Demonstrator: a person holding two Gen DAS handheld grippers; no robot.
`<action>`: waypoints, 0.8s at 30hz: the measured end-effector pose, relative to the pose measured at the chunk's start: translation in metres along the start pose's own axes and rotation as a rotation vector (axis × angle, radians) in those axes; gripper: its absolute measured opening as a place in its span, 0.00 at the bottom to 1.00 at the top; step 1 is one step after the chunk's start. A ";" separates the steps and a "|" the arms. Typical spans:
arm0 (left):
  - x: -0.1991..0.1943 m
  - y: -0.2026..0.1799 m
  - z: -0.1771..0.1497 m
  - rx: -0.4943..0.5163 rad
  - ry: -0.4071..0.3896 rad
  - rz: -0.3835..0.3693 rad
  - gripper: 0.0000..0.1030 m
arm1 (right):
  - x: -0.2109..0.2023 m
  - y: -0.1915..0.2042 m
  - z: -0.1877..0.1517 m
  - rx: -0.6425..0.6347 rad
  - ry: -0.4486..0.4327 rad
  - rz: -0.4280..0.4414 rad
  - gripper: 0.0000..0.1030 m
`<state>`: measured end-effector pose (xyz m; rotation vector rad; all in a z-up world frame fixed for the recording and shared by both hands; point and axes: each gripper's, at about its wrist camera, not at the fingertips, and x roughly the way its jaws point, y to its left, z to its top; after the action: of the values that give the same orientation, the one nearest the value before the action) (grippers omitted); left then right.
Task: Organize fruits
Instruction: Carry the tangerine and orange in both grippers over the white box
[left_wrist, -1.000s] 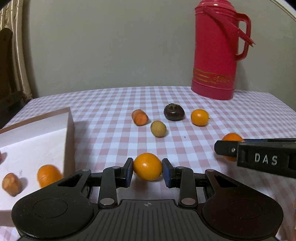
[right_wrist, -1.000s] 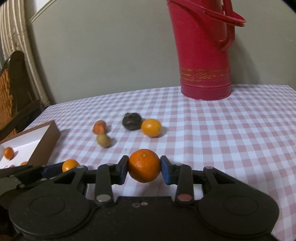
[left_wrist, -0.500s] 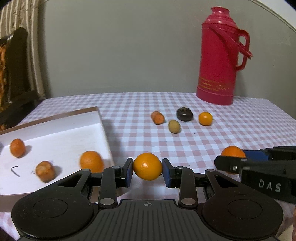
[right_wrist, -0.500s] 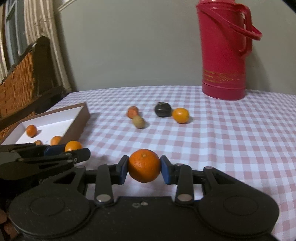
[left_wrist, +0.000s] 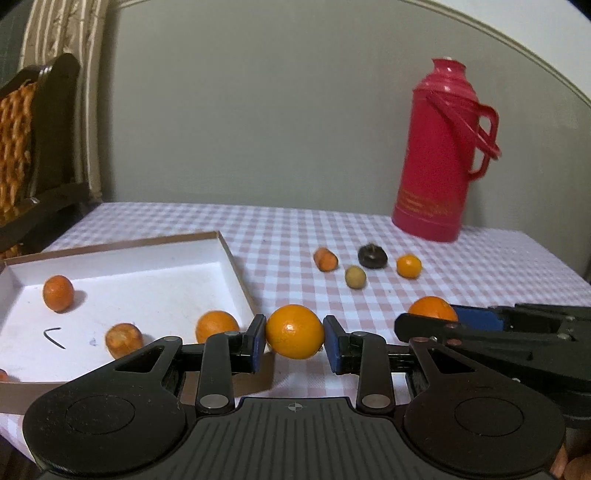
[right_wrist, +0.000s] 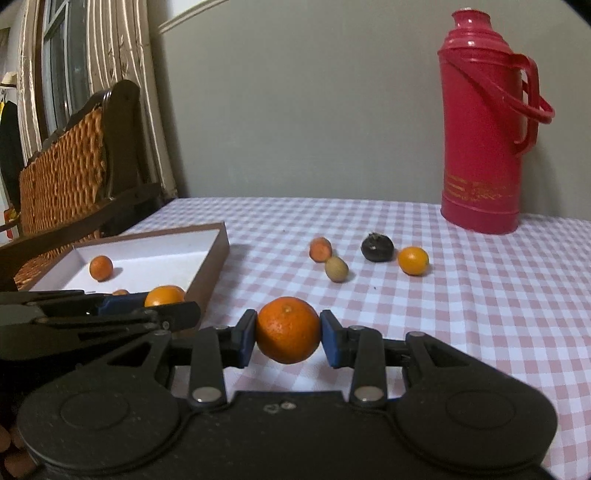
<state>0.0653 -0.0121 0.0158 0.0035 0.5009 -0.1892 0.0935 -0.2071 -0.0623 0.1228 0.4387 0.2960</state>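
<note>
My left gripper (left_wrist: 294, 345) is shut on a smooth orange (left_wrist: 294, 331), held just right of the box's near corner. My right gripper (right_wrist: 288, 341) is shut on a mandarin (right_wrist: 288, 329) above the checked cloth; it also shows at the right of the left wrist view (left_wrist: 433, 309). The white box with brown walls (left_wrist: 236, 264) holds three orange fruits (left_wrist: 58, 293). On the cloth lie a carrot piece (left_wrist: 325, 259), a small tan fruit (left_wrist: 355, 277), a dark fruit (left_wrist: 372, 255) and a small orange (left_wrist: 409, 266).
A tall red thermos (left_wrist: 439, 155) stands at the back right of the table. A wicker chair (right_wrist: 74, 173) is beyond the table's left edge, with curtains behind it. The wall runs along the table's back edge.
Both grippers have pulled back and swung left with their fruits still held. The box has come fully into view and the loose fruits look farther away.
</note>
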 end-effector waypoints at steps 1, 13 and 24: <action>-0.002 0.001 0.000 -0.002 -0.008 0.005 0.33 | -0.001 0.001 0.000 0.000 -0.008 -0.001 0.27; -0.018 0.037 0.003 -0.063 -0.037 0.096 0.33 | 0.001 0.025 0.011 -0.005 -0.073 0.067 0.27; -0.030 0.087 -0.001 -0.134 -0.064 0.206 0.33 | 0.013 0.064 0.019 -0.038 -0.124 0.141 0.27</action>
<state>0.0550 0.0788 0.0254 -0.0813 0.4452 0.0457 0.0964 -0.1434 -0.0384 0.1346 0.3013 0.4324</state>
